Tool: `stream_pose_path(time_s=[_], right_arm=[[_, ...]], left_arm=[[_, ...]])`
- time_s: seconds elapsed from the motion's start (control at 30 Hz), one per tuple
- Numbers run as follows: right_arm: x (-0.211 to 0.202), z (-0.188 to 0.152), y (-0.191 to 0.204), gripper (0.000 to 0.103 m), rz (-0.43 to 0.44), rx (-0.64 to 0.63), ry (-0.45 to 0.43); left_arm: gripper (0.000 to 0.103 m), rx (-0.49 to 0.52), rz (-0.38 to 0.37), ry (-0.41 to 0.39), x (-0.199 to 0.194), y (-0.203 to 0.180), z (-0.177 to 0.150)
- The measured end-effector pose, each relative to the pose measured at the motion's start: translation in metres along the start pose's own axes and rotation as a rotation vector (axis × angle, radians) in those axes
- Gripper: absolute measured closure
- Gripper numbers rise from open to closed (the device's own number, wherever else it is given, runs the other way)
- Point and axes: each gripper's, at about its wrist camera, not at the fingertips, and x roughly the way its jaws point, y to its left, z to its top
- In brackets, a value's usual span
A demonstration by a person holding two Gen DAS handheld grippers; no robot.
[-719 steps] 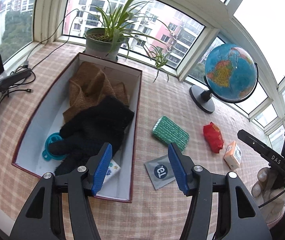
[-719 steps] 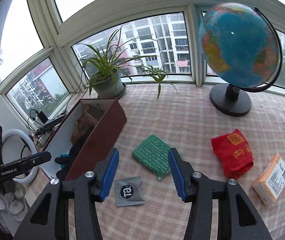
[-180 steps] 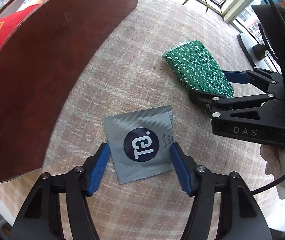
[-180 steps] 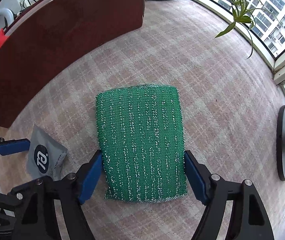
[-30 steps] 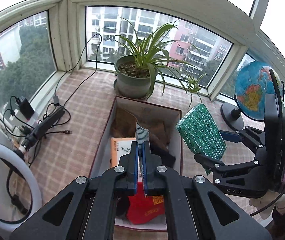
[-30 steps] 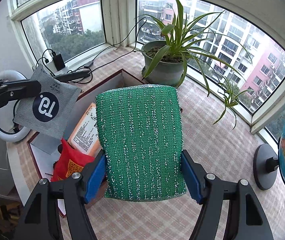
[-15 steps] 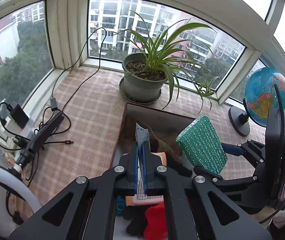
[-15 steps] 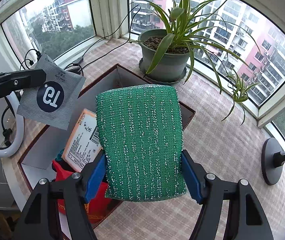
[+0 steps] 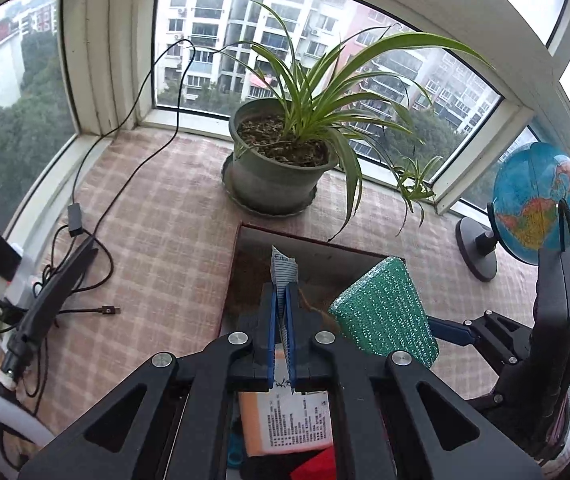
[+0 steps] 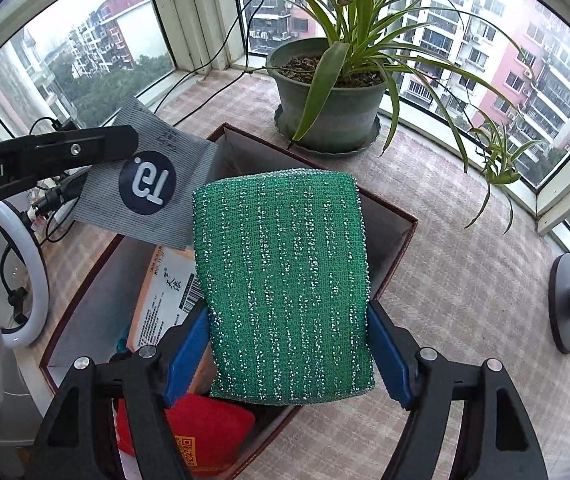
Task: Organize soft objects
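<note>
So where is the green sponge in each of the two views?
Left wrist: sponge right of centre, low, held by the right gripper over the box.
Right wrist: sponge fills the centre, clamped between the blue fingers.
Shared landmark: the potted plant behind the box.

Bay window [image 9: 189,40] with white frames, overlooking apartment blocks and trees under grey daylight. A checked cloth [image 9: 157,216] covers the table, bearing a potted plant [image 9: 277,160], a globe [image 9: 537,204] and cables [image 9: 85,232].
</note>
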Motion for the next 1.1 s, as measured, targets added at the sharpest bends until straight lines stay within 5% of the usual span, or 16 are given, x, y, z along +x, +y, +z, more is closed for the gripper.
stream_pose_path(time_s=[0.03, 0.1, 0.17, 1.1], right_arm=[[0.001, 0.001, 0.001, 0.029, 0.012, 0.004, 0.003], [0.002, 0.001, 0.002, 0.028, 0.02, 0.007, 0.005], [0.002, 0.001, 0.004, 0.028, 0.004, 0.001, 0.001], [-0.011, 0.018, -0.011, 0.013, 0.146, 0.055, -0.031]], left_arm=[[0.089, 0.007, 0.002, 0.002, 0.002, 0.0, 0.001], [0.056, 0.005, 0.018, 0.001, 0.003, 0.0, 0.003], [0.049, 0.006, 0.021, -0.015, 0.001, 0.001, 0.003], [0.048, -0.07, -0.021, 0.002, -0.019, 0.028, -0.008]])
